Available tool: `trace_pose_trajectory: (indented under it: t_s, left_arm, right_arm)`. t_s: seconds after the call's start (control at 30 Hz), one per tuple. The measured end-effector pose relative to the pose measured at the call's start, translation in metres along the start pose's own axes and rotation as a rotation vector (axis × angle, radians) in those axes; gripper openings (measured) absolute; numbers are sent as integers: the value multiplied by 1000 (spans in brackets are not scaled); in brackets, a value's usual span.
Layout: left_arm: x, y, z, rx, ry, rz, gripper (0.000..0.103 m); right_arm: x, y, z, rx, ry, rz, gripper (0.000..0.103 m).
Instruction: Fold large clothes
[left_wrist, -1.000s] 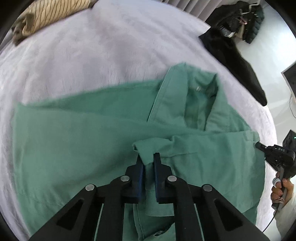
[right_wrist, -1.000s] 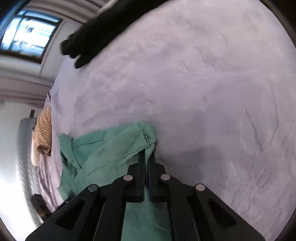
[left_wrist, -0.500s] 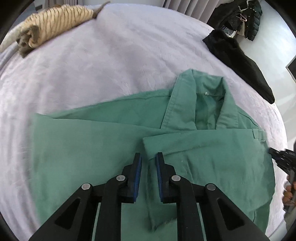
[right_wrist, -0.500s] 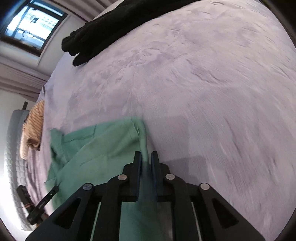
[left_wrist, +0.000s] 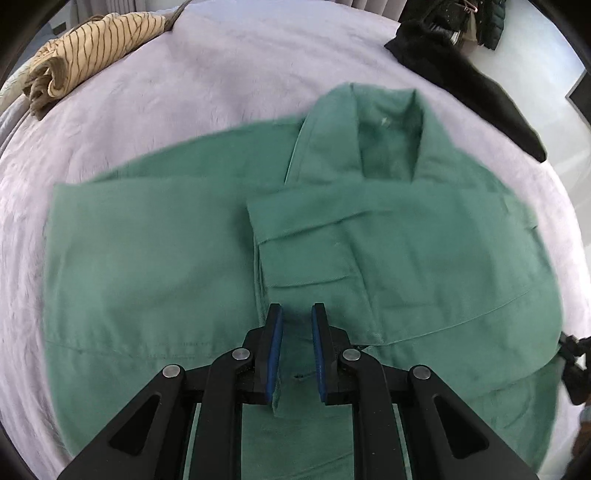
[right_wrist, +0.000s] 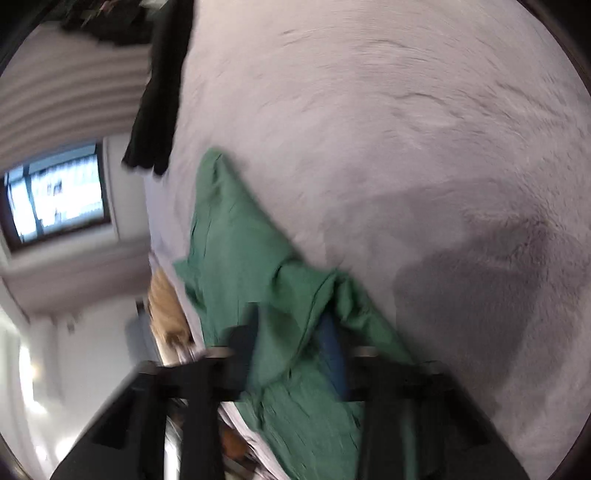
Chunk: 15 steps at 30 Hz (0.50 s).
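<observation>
1. Saw a green shirt (left_wrist: 332, 240) spread out on a bed (left_wrist: 221, 92) with a soft, pale purple cover.
2. Saw its collar (left_wrist: 388, 122) at the far end, standing up a bit, with one flat part folded over the middle.
3. Found the left tongs (left_wrist: 297, 321) low over the middle of the shirt, pointing down at it.
4. Found them open just a little, with a small gap between the blue pads (left_wrist: 275, 350) and nothing pinched there.
5. Found the right tongs (right_wrist: 288, 332) at the shirt's side edge, in a very blurry picture.
6. Found them shut tight on a bunch of the green shirt (right_wrist: 240, 240), lifted up off the bed at that spot.
7. Spotted those same tongs (left_wrist: 572, 362) as a dark shape at the right edge of the left view.
8. Spotted a rolled-up tan cloth with dark stripes (left_wrist: 92, 55) at the far left corner of the bed, well away from the shirt.
9. Spotted a black piece of clothing (left_wrist: 461, 74) at the far right side of the bed.
10. Spotted a bright window (right_wrist: 55, 199) past the bed.
</observation>
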<state>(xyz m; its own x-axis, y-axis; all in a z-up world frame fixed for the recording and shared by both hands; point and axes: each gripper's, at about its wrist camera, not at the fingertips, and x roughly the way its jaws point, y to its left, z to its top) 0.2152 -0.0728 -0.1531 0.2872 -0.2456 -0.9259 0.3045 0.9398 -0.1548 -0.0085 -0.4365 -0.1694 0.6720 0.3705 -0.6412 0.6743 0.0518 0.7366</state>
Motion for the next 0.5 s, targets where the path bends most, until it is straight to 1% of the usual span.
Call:
trace_pose_trajectory:
  t_s: [0.03,0.07,0.13,0.17,0.23,0.3,0.37,0.43,0.47,0.5]
  left_arm:
    - [0,0,-2,6,-11,3,17]
    - [-1,-2,-3,16,-17,9,17]
    - [0,-4,-4,34,-18,19,17]
    - [1,-4,-3,37,-15,22,17]
    - [-2,-2,0,29,-5,28,17]
    - [-5,4,2,9,-4,38,17]
    - [-10,13,0,-11,-3,66,17]
    - [-26,24,-6,-39,-9,42,17]
    - [-33,26,-8,-40,-15,32,17]
    - [-41,26,-10,-33,-26,19,17]
  right_arm:
    - [-1,3,0,-21,-14,-15,2]
    - [-2,5,-2,-53,-21,-52,2]
    - [1,-2,-4,-84,-22,-108,2]
    - [1,-10,-3,-70,-17,-107,2]
    - [-3,-19,-4,-32,-18,-74,2]
    - [-10,-14,-7,-38,-28,-96,3]
    - [-17,-6,-9,-61,-36,-149,3]
    - [-27,3,-13,-119,-60,-214,4]
    - [-31,12,-14,-168,-70,-230,7]
    - [-33,25,-17,-238,-74,-237,7]
